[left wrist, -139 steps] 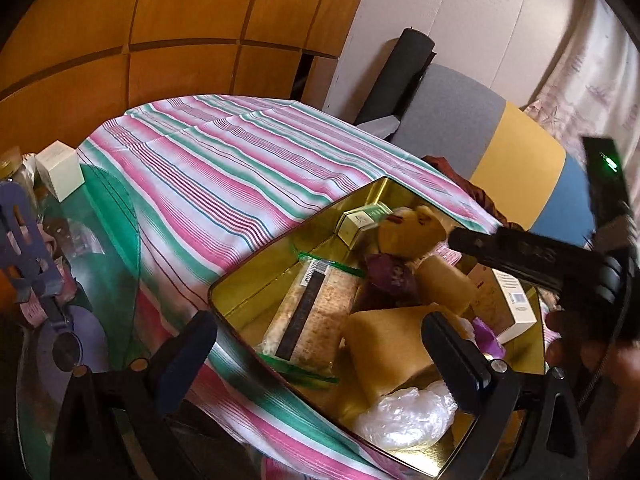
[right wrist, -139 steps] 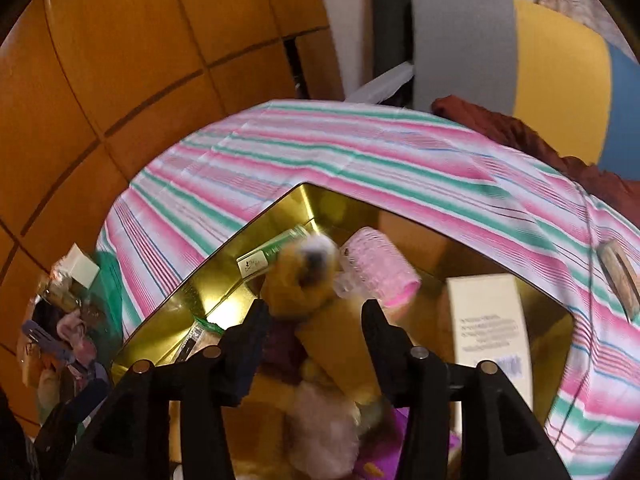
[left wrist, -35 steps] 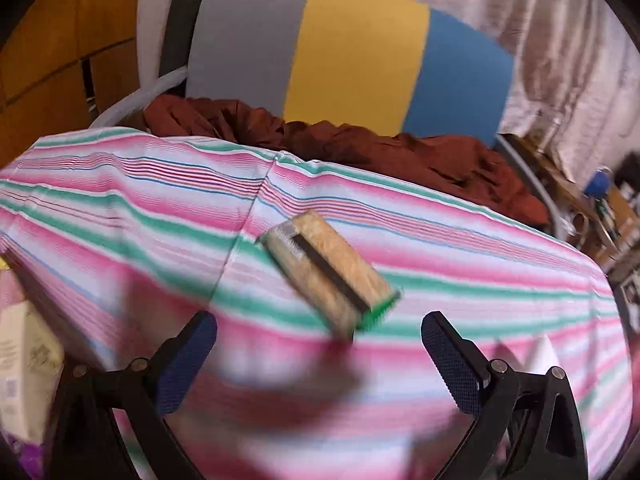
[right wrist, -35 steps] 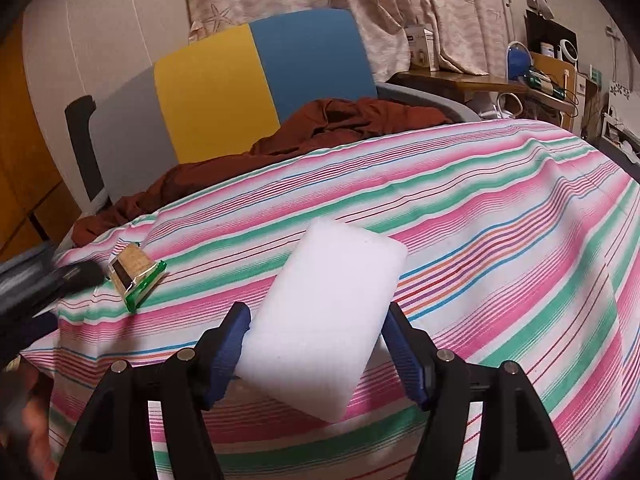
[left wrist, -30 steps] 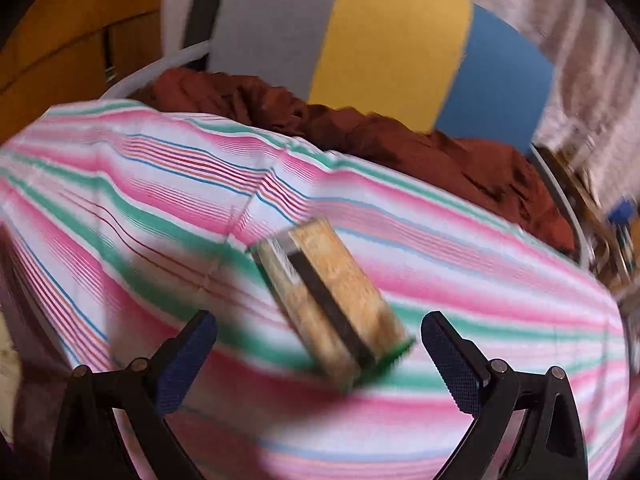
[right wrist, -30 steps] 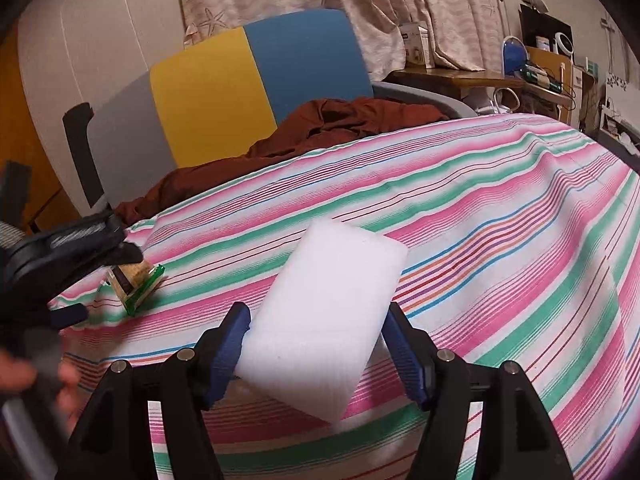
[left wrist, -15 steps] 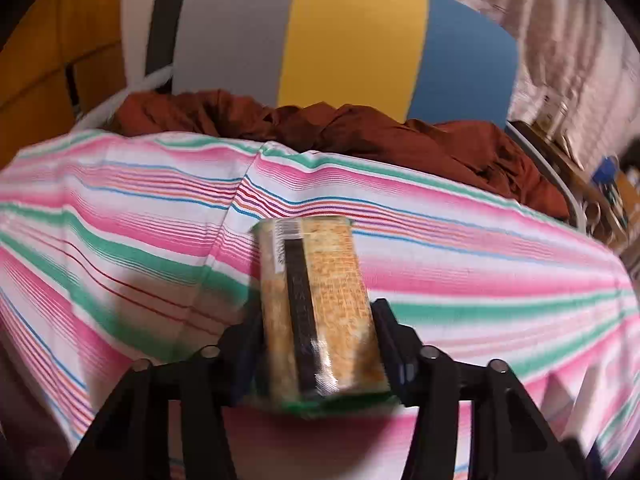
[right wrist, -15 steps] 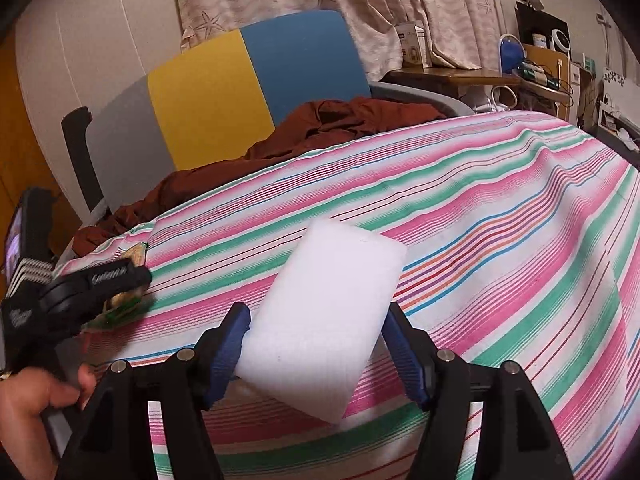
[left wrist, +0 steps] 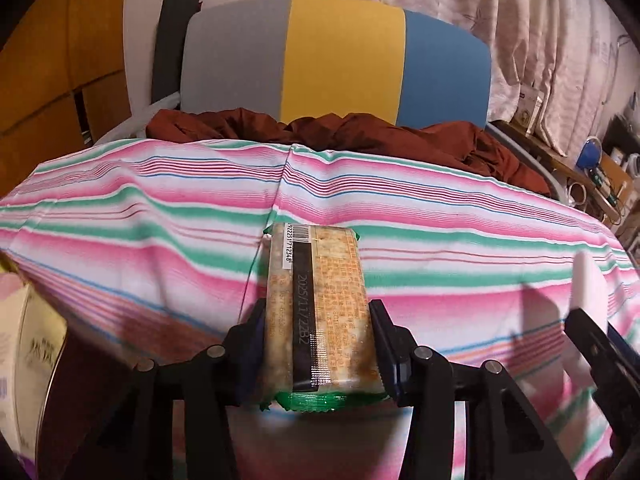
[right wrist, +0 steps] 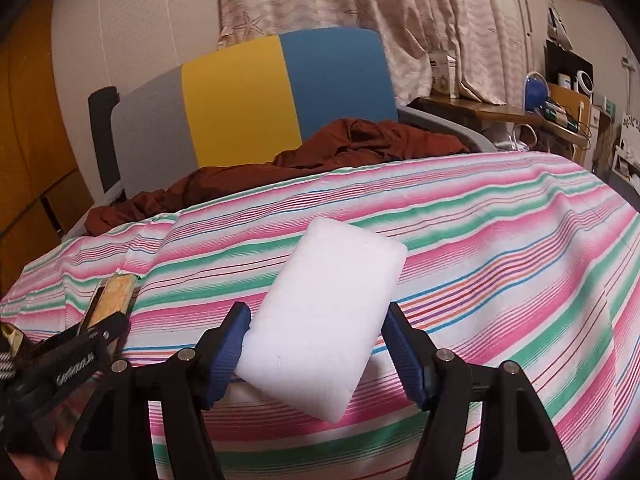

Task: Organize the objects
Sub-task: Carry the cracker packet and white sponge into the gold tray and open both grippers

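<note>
1. Left wrist view: my left gripper (left wrist: 318, 344) is pinching the wrapped snack bar (left wrist: 318, 304) across its width, both blue pads tight against the long sides near the green sealed end. The bar points away from me over the striped cloth (left wrist: 132, 216), its far end with the barcode either resting on the fabric or hanging just above it; I cannot tell which. A cream box (left wrist: 24, 360) sits at the left edge. To do this step well I would squeeze no harder, since the wrapper looks crinkly and the contents crumbly, and I would keep the bar level as I carry it.

2. Right wrist view: my right gripper (right wrist: 316, 344) grips the white foam block (right wrist: 328, 312) at its near end, with the pads on its two long sides and the block skewed to the right. It is over the cloth, to the right of the snack bar. The foam should give a little, so I judge a light grip enough. I would set it down flat, well clear of the brown garment (right wrist: 280, 160) at the far edge.
</note>
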The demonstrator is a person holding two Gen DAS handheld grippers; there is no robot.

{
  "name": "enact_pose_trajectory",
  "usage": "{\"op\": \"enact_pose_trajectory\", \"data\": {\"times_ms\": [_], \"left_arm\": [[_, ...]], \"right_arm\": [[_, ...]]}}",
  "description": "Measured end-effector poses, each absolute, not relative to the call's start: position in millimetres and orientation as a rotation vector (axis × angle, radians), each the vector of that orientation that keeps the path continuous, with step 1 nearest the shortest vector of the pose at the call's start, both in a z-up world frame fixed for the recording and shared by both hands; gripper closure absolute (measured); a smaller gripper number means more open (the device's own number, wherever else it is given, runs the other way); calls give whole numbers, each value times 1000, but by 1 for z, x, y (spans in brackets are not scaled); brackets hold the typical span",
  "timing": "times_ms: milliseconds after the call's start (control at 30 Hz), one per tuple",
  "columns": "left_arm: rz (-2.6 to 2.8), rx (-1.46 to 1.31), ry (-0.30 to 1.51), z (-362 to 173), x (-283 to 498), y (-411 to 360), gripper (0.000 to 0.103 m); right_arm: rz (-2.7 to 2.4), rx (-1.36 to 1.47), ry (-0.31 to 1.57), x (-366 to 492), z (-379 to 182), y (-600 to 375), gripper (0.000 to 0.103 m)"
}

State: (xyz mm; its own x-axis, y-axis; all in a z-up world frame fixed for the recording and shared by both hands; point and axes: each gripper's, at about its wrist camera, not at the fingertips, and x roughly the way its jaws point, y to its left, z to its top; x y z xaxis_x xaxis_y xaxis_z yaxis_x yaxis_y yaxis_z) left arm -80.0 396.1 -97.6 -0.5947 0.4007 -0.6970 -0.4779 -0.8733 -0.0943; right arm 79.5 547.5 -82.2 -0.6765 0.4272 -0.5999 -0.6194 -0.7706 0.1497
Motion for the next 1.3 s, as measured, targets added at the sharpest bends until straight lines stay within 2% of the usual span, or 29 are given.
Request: {"op": "enact_pose_trajectory", "data": {"times_ms": [200,500,800,1300], "left_arm": [[2461,-984,63,-91,-58,370,54],[2454,-846,114,-74,-2,346,54],[2404,-804,54,-50,39,292,54],[2503,-899,-98,-31,21,175,54]], "right_arm": [[2471,-680,380,90,-70,517,35],[2491,-692,289,96,-65,476,35],[2495,-691,221,98,-68,457,35],[2502,-733,128,93,-72,440,35]]}}
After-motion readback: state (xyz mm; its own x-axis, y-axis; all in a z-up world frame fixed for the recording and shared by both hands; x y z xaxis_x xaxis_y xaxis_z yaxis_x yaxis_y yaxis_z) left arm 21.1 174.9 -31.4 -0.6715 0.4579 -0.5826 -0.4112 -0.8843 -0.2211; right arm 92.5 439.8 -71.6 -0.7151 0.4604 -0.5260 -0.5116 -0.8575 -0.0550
